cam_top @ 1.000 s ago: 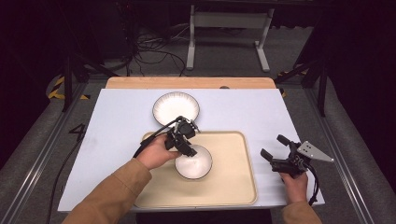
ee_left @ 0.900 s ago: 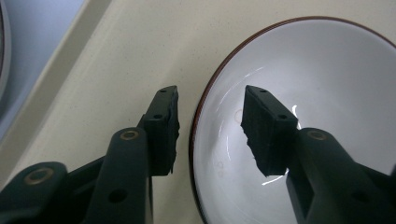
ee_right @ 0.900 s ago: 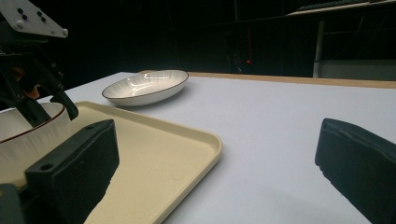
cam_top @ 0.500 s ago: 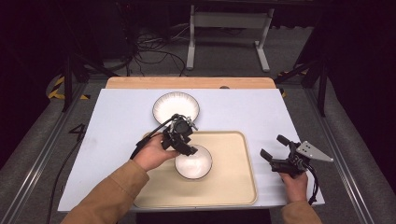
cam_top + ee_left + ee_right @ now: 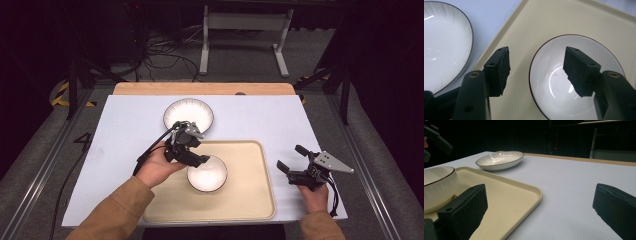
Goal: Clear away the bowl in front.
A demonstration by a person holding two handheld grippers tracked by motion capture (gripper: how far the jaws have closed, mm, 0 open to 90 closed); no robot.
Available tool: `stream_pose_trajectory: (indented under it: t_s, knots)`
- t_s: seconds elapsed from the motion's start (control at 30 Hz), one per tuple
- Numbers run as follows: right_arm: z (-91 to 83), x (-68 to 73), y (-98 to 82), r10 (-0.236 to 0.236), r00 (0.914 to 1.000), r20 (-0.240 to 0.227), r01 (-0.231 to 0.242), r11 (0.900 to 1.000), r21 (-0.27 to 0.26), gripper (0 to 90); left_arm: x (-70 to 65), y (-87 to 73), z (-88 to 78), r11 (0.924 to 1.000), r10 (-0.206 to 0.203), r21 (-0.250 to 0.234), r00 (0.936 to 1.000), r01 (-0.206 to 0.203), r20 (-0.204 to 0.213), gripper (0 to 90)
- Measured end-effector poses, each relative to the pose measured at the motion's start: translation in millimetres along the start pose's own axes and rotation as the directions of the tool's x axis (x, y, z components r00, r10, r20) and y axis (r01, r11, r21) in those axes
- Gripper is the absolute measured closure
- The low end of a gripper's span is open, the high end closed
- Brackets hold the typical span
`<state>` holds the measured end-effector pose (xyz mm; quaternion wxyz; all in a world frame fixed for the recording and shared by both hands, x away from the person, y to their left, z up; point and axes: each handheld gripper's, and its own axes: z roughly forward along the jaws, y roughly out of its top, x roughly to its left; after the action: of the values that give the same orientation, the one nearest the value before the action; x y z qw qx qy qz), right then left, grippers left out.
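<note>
A small white bowl (image 5: 207,173) with a dark rim sits on the cream tray (image 5: 250,200), in the left part of the tray, a bit nearer to its far edge. The left gripper (image 5: 196,159) hangs just over the bowl's left rim. Its jaws have just been opening, and now they stand apart and hold nothing. In the left gripper view one pad is over the tray and the other pad is over the inside of the bowl, and neither pad touches the rim. A bigger white plate (image 5: 188,113) with fine lines lies on the white table (image 5: 260,115), just past the far left corner of the tray. The right gripper (image 5: 292,160) rests at the right side of the table, just beside the right edge of the tray. Its jaws are wide apart and empty.
</note>
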<state>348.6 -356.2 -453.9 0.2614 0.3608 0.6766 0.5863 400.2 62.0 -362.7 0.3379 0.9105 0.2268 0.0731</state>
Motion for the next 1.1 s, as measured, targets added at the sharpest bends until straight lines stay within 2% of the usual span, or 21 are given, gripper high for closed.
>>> stream_pose_trajectory:
  t_s: [0.17,0.3,0.43,0.53,0.57,0.67,0.73,0.8,0.87,0.93,1.0,1.03,1.1]
  knots:
    - [2.5,1.9,0.0,-0.02,0.9998,-0.004,0.02,1.0,0.019,0.2,-5.1,-11.7,-15.0,0.9961,0.01,-0.088,0.9996,-0.012,-0.028,35.8]
    - [4.6,3.3,0.2,-0.032,0.9993,-0.017,0.033,0.999,0.032,0.2,-6.9,-23.1,-25.4,0.9869,-0.005,-0.161,0.9997,0.001,-0.022,34.7]
    - [5.2,3.4,0.2,-0.029,0.9992,-0.027,0.03,0.999,0.031,0.2,-7.8,-33.1,-32.0,0.9792,-0.04,-0.2,0.9991,0.037,-0.012,30.8]
    - [4.9,2.9,0.5,-0.025,0.9991,-0.033,0.026,0.999,0.025,0.2,-7.4,-41.8,-36.7,0.9685,-0.051,-0.245,0.9986,0.047,-0.011,28.5]
    - [4.9,2.9,0.5,-0.025,0.9991,-0.033,0.026,0.999,0.025,0.2,-7.4,-41.8,-36.7,0.9685,-0.051,-0.245,0.9986,0.047,-0.011,27.7]
    - [4.9,2.3,0.7,-0.022,0.999,-0.038,0.023,1.0,0.018,0.2,-6.8,-52.3,-42.6,0.9533,-0.071,-0.294,0.9975,0.067,-0.002,25.5]
    - [4.9,2.4,0.7,-0.02,0.999,-0.041,0.021,1.0,0.016,0.2,-6.3,-58.3,-45.4,0.9446,-0.064,-0.324,0.9979,0.056,-0.015,22.3]
    - [4.9,2.5,0.8,-0.021,0.9988,-0.043,0.022,1.0,0.014,0.2,-6.1,-64.2,-46.8,0.9378,-0.053,-0.345,0.9983,0.042,-0.025,18.8]
    - [4.9,2.8,0.8,-0.024,0.9986,-0.046,0.025,1.0,0.014,0.2,-6.3,-70.3,-47.6,0.9357,-0.045,-0.352,0.9983,0.03,-0.037,14.6]
    - [4.9,3.1,0.8,-0.025,0.9986,-0.046,0.026,1.0,0.011,0.2,-6.3,-75.1,-48.4,0.9298,-0.049,-0.367,0.9981,0.032,-0.036,11.8]
    - [4.4,3.2,0.9,-0.025,0.9986,-0.047,0.026,1.0,0.012,0.2,-5.3,-80.8,-49.4,0.9168,-0.057,-0.397,0.998,0.042,-0.027,8.6]
    - [4.2,3.3,1.0,-0.024,0.9986,-0.047,0.025,1.0,0.012,0.2,-4.2,-84.6,-49.6,0.908,-0.066,-0.416,0.9975,0.049,-0.026,7.2]
    - [4.0,3.3,1.0,-0.025,0.9985,-0.048,0.026,1.0,0.011,0.2,-2.3,-89.8,-49.7,0.9045,-0.068,-0.424,0.9972,0.048,-0.031,5.1]
